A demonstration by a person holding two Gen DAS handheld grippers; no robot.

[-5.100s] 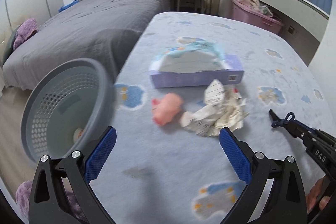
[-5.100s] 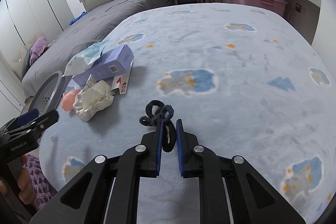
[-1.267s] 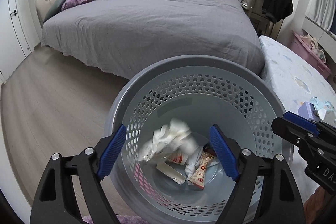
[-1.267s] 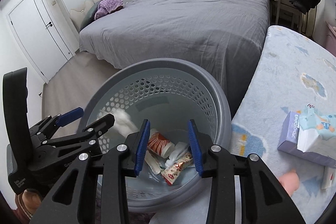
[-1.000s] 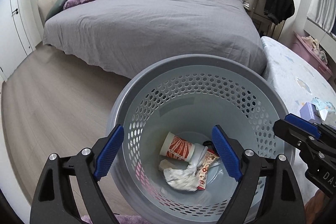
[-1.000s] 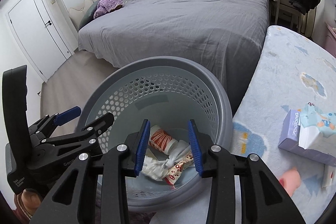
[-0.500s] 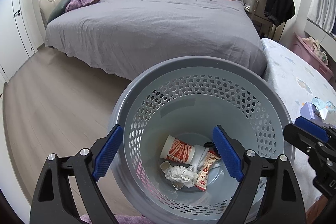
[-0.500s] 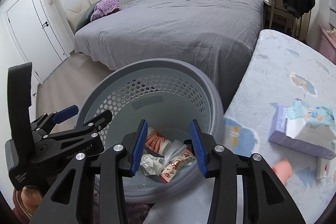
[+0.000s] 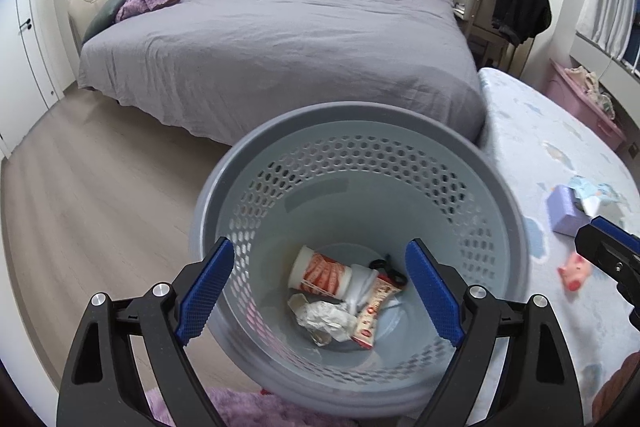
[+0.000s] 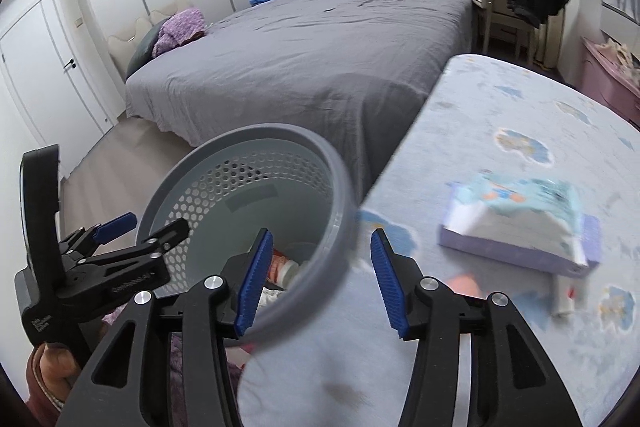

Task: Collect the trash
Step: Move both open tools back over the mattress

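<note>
hovering over the grey basket (image 9: 256,187), left gripper (image 9: 320,287) spread wide, nothing held; cup, crumpled paper (image 9: 324,317) and wrapper lie on its floor, print unreadable. right wrist view: right gripper (image 10: 320,279), jaws just been opening, empty, straddles the basket rim; purple tissue box (image 10: 520,243) lies rightward near the blanket's left edge, long axis crosswise, lettering blurred; right hand nearer.

One grey perforated plastic basket (image 9: 360,131), one red-patterned paper cup (image 9: 320,273), one lilac tissue box (image 10: 520,247) and one pink toy pig (image 9: 574,271) are counted.
</note>
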